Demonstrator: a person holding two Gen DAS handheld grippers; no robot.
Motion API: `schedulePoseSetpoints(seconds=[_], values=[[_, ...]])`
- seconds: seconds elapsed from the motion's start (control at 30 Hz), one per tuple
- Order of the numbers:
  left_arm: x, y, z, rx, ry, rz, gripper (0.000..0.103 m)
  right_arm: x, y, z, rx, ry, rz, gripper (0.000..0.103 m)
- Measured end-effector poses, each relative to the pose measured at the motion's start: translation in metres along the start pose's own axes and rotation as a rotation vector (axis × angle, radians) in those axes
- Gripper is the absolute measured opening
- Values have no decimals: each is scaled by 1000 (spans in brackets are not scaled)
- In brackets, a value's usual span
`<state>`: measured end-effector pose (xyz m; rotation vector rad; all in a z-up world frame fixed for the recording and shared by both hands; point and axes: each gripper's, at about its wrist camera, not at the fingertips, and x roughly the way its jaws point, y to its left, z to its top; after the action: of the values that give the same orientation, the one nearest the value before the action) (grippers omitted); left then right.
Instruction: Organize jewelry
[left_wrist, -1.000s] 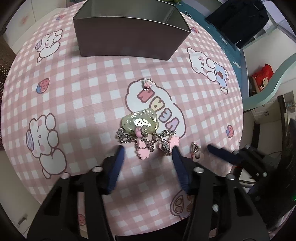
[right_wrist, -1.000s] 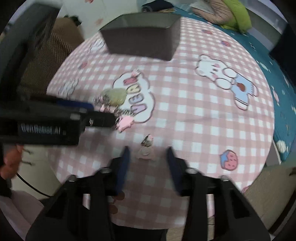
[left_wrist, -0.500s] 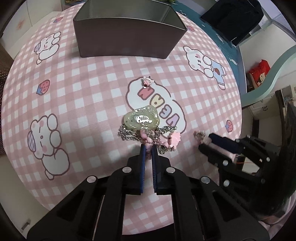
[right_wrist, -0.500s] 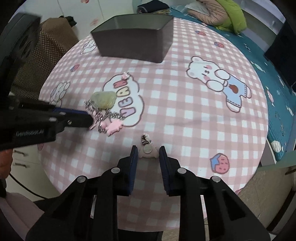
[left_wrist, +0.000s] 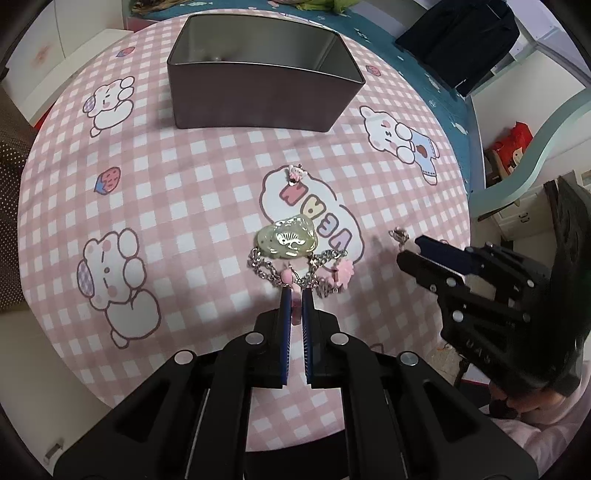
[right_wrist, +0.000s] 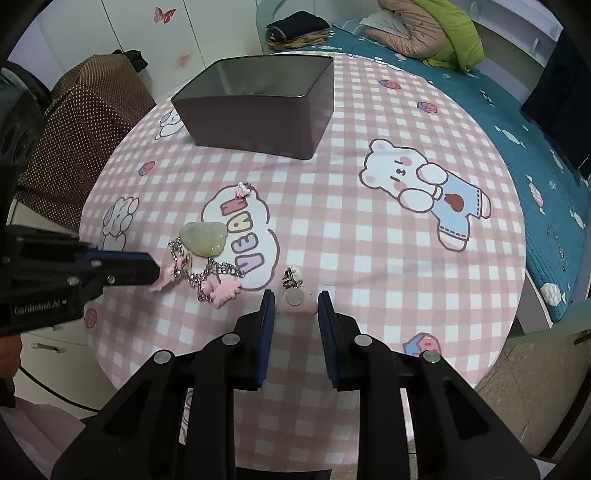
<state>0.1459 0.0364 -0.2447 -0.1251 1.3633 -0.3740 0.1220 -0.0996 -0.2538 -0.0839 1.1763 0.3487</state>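
Observation:
A chain bracelet with a pale green charm (left_wrist: 290, 240) and pink charms lies on the pink checked tablecloth. My left gripper (left_wrist: 295, 291) is shut on one of its pink charms; the right wrist view shows this grip from the side, beside the green charm (right_wrist: 203, 238). My right gripper (right_wrist: 296, 300) is shut on a small pink charm (right_wrist: 297, 307) with a silver disc and clasp. It shows at the right in the left wrist view, as the right gripper (left_wrist: 421, 251). A tiny pink charm (left_wrist: 295, 173) lies loose farther back. Behind it stands an open grey metal tin (left_wrist: 258, 99).
The round table (right_wrist: 406, 240) ends just behind both grippers. A brown dotted seat (right_wrist: 85, 122) stands at its left, and a bed with a teal cover (right_wrist: 535, 129) at its right. A person's dark hair (left_wrist: 554, 332) is behind the right gripper.
My left jaws went from wide open around the bracelet's charms to shut on a pink one. My right jaws narrowed onto the small pink charm. Both cameras sit a little higher now.

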Motion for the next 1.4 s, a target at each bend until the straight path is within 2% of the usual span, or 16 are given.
schedulePoseSetpoints(seconds=[0.27,0.3,0.43,0.6,0.67,0.73,0.77,0.87,1.0,1.07,1.13,1.23,1.33,1.4], values=[[-21,-2,-1,15,-46,-3,5,-4,-2,8,3,-13,0,22],[-25,-2,0,15,-53,-4,0,-4,-2,10,4,-17,0,22],[-39,0,2,15,-72,-11,0,-9,-1,17,3,-38,10,22],[-34,8,-2,-3,-42,-12,0,-5,0,18,-2,-25,24,22],[-23,8,-3,7,7,-17,8,-2,0,16,-1,-11,25,22],[-9,6,-8,23,62,-28,29,0,-1,15,4,2,24,22],[-3,3,-12,36,84,-35,33,0,-2,14,8,6,26,22],[11,-6,-17,60,120,-32,34,2,-5,11,18,18,19,22],[28,-15,-16,42,150,-26,34,4,-8,6,27,29,13,22],[31,-19,-16,51,141,-29,30,4,-9,4,28,31,10,22],[34,-18,-15,51,134,-18,11,4,-9,3,30,35,7,22],[35,-12,-13,24,135,-40,10,5,-10,2,36,37,6,22],[33,-14,-12,38,128,-15,9,4,-12,3,45,34,4,22],[26,-13,-12,41,117,-18,0,2,-12,5,48,29,3,22]])
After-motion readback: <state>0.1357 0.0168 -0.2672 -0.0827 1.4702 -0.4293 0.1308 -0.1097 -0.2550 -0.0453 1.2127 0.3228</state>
